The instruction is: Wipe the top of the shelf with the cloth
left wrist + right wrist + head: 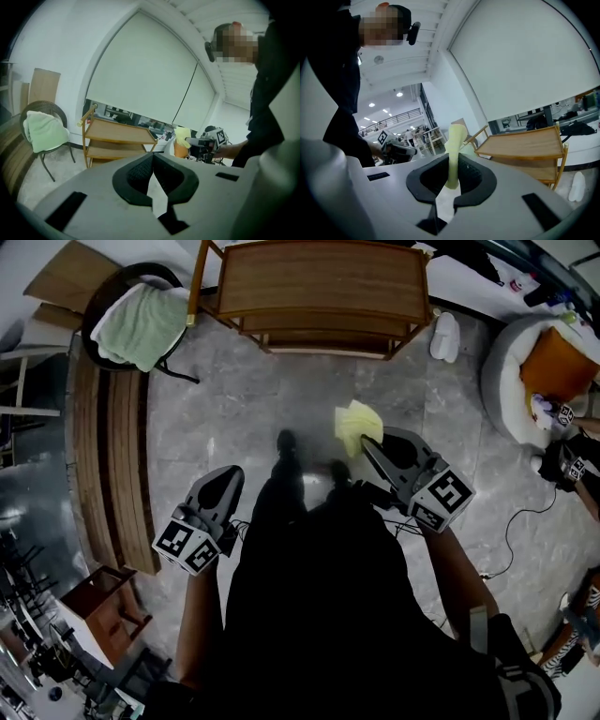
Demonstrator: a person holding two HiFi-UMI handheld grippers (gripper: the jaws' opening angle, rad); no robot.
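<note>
The right tool point(453, 164) is clenched on the yellow cloth point(455, 137), which stands up as a narrow folded strip from between its 2 jaws. The left tool point(153, 155) grasps nothing, its jaws pressed together, and hangs well apart to the right tool's left. The wooden shelf point(328, 282) stands ahead of both tools, well apart from them, with its top bare. The wipe has not begun, I judge. To do it well, carry the right tool forward and tip it so the loose part of the cloth lies flat on the top board. Then sweep from edge to edge in overlapping passes, keeping the hard jaws off the wood
</note>
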